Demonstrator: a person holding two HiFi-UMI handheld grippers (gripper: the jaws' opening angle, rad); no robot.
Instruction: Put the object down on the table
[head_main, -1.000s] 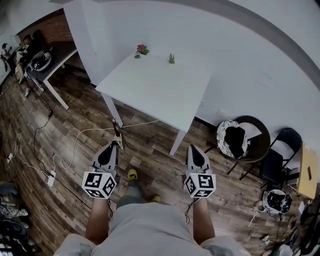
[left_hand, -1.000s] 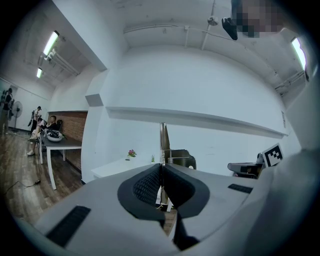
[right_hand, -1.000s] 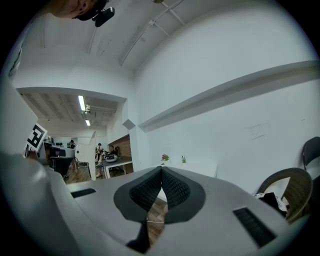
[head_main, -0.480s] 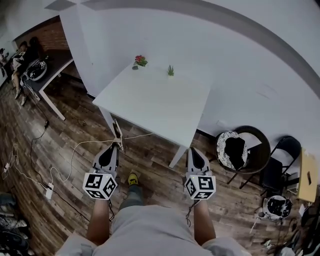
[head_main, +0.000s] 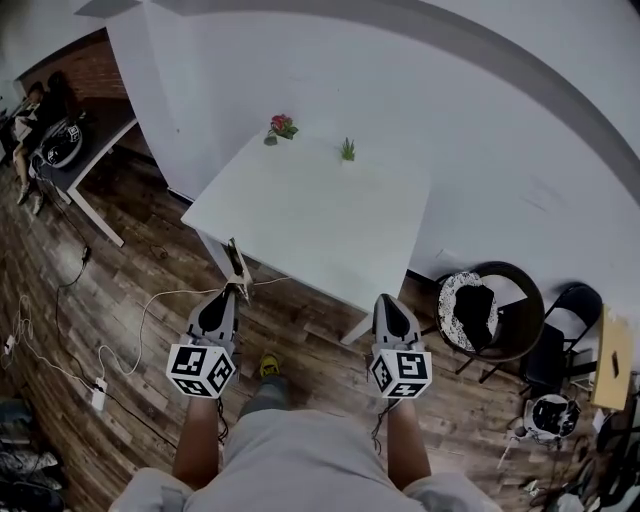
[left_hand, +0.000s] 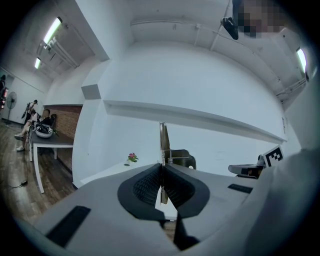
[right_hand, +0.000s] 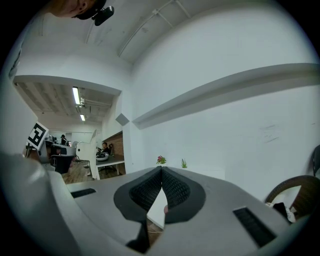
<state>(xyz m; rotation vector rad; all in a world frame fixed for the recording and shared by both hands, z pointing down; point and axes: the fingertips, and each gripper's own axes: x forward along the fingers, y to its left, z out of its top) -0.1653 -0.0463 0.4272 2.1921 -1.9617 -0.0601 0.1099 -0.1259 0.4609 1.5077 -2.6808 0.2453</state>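
Short of the white tabletop, at its near-left corner: the thin metal tool sticks out of the left gripper, its tip just reaching the tabletop's edge in the head view. In the left gripper view it's a flat metal strip, upright, with a small spring and bracket on one side; can't tell what it is beyond that. Pads are clamped tight on its lower part. The right gripper sits just short of the tabletop's near edge, by the front leg, with its jaws pressed together and nothing in them.

Change over the last second: the tabletop has drawn closer to both grippers. A strip of wood floor lay between the tool tip and the tabletop's edge before; now there's none. Grippers keep the same side-by-side pose and the grip is unchanged. So this is the approach, carry only, and placing hasn't begun.

The tabletop is bare except for a flower pot and a small green plant at its far edge. My read: plenty of room to land. Close in a bit more, then lower and release.

A white cable runs across the floor near the tabletop's near-left corner, a possible trip risk.
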